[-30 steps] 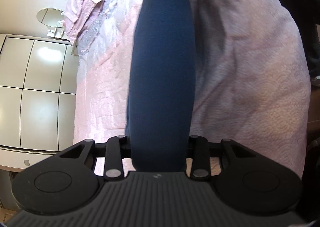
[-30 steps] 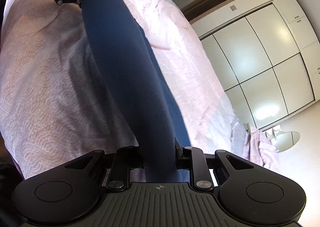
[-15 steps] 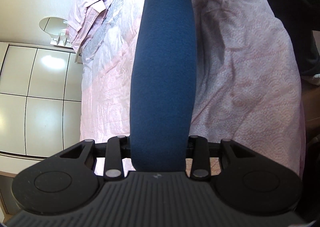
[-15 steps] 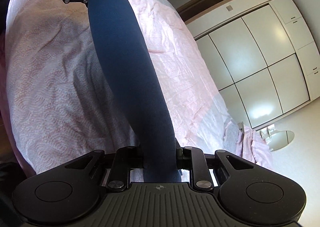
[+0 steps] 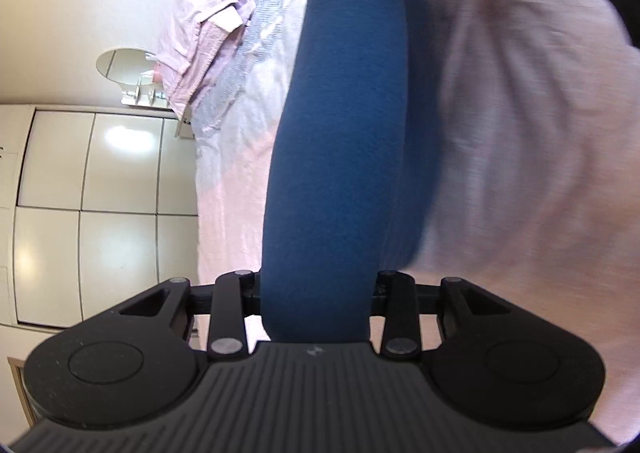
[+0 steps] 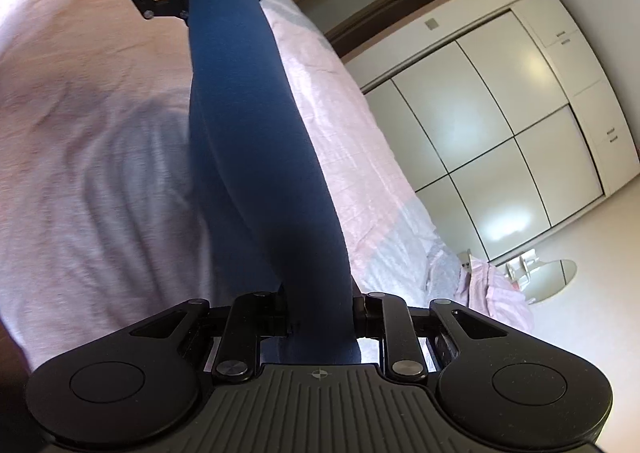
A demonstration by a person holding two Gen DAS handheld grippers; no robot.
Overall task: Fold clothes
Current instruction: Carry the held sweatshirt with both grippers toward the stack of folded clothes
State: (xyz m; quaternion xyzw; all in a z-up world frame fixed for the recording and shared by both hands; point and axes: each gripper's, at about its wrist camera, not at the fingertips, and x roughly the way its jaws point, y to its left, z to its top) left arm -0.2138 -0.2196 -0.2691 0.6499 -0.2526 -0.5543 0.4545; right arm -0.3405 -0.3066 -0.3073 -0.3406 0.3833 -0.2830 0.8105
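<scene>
Navy garment (image 5: 336,157) stretched taut between left gripper (image 5: 316,293) and right gripper (image 6: 320,313), both clenched on it, above pink bedspread (image 6: 80,133); judged mid-fold; next: lay toward 12 o'clock, edges aligned.

Bedroom setup here: a bed (image 6: 100,157) with a wrinkly pale pink cover fills most of both views. Glossy white wardrobe doors (image 6: 492,141) catch bright glare, next to a brown-framed doorway (image 6: 384,1). Cream wall, plus a small round mirror (image 5: 124,63) beside some rumpled pink bedding (image 5: 200,37).
</scene>
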